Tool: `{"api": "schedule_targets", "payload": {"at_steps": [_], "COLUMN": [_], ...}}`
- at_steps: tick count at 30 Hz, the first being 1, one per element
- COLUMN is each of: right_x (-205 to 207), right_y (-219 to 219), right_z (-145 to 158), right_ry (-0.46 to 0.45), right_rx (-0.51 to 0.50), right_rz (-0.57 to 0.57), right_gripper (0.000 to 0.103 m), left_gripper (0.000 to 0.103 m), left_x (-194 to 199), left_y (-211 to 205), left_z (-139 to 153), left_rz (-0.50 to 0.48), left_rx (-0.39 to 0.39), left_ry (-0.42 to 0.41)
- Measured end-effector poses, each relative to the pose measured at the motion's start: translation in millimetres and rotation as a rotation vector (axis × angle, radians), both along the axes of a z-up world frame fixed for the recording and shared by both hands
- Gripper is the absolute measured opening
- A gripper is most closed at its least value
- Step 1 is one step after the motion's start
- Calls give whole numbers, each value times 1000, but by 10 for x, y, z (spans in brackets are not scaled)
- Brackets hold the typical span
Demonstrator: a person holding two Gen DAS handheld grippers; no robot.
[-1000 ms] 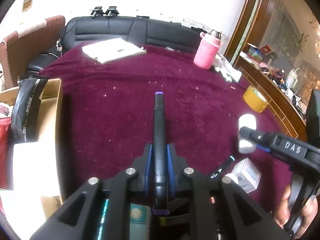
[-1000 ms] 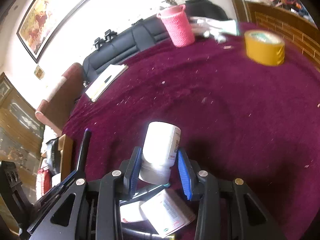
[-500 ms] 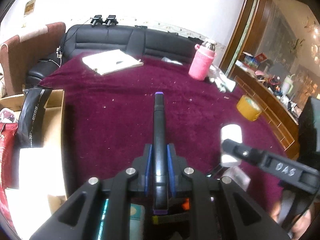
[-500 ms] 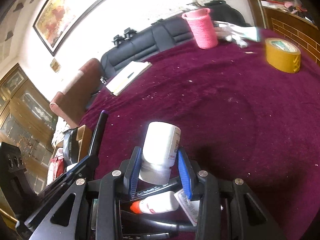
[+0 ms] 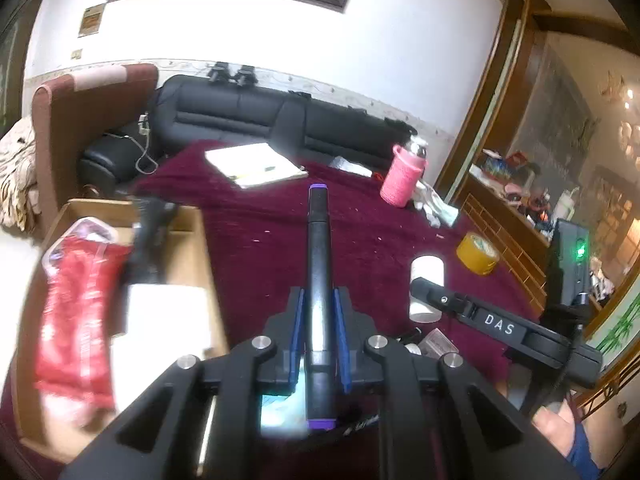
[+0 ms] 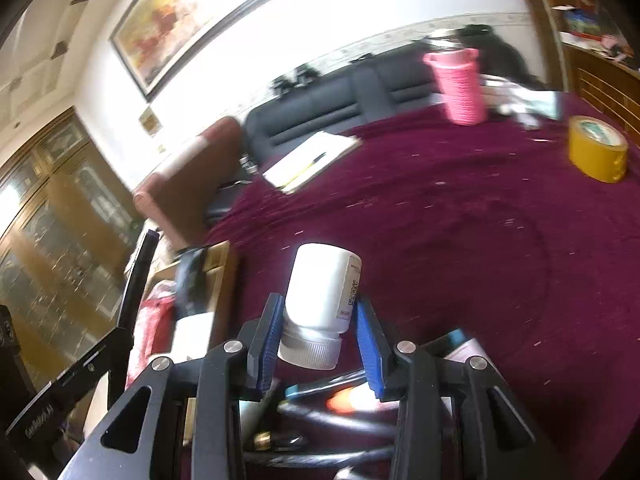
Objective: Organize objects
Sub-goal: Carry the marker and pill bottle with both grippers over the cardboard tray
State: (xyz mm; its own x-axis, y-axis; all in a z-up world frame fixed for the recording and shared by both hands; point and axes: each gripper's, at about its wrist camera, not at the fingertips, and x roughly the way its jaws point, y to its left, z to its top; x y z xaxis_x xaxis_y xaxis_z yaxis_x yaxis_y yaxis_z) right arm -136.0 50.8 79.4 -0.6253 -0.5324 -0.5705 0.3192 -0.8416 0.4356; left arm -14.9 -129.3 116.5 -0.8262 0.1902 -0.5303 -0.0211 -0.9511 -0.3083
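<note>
Left wrist — right gripper (image 5: pixel 430 280) arm reads "DAS" | bottle (image 6: pixel 326 292) label illegible

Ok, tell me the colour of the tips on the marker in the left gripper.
Purple at both ends of the black marker; clearest in the left wrist view.

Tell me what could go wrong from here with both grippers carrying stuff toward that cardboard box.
The white bottle sits tilted, cap down, in the right gripper, so it might slip. The long marker juts far past the left gripper and could snag the cardboard box, which already looks crowded.
</note>
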Motion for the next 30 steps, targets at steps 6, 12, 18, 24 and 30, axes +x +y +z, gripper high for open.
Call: {"api": "schedule_targets", "payload": {"at_steps": [6,12,18,24,30], "right_x": [128,104,-141,-434,-616], "right_y": [-440,-993,-1560,-1980,-2279], "right_z": [49,79,31,-91,-273], "right_ry": [-60,-86,-133,-160,-187], "right_rx": [-21,48,95,135,170], "right_rz": [119,198,251,263,266], "right_gripper": [40,40,40,40,40], "left_gripper": [14,14,14,14,14], "left_x": [350,350,95,-176,-345], "left_y": [-576,-1067,-1258,-1321,-1351], "left_z": [82,-72,-272,-413,-558], "left_rz": [105,179,211,228,226], "left_rx": [-9,32,66,74,72], "left_ry": [-18,-79,-127,-161,-194]}}
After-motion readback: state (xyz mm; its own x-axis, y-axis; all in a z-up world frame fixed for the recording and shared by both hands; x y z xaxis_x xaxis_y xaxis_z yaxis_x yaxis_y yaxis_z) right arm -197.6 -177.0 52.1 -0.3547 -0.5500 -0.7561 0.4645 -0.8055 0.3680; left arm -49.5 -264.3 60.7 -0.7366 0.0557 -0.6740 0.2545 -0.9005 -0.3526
